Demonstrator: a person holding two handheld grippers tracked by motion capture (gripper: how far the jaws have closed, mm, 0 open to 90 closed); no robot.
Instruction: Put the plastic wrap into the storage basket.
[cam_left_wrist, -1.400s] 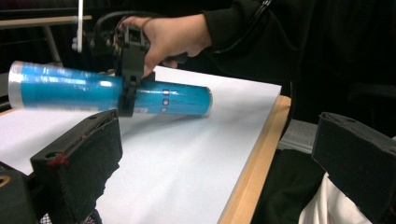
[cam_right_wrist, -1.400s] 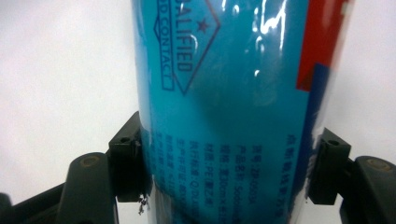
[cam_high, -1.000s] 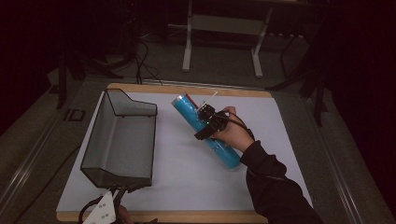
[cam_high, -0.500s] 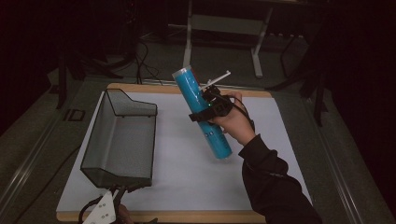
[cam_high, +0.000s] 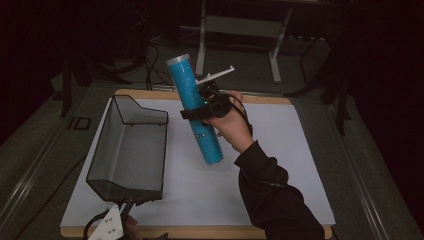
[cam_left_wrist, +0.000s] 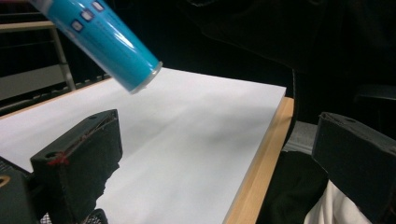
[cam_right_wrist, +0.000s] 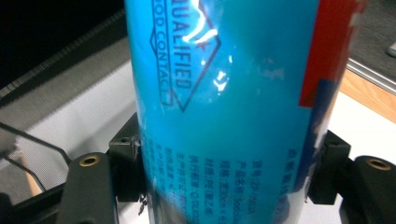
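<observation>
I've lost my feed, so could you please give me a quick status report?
Right tongs shut on blue tube, lifted clear of the table and tilted. Left tongs open, idle at near edge. Mesh basket left of tube; nothing between.

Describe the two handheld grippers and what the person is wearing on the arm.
The right gripper is black, with a white bar sticking out on top, a black cable looping behind it and brass-coloured screw inserts by its jaws. The left gripper has chunky black foam-like jaw blocks; one shows a red mark. The sleeve is black and long.
</observation>
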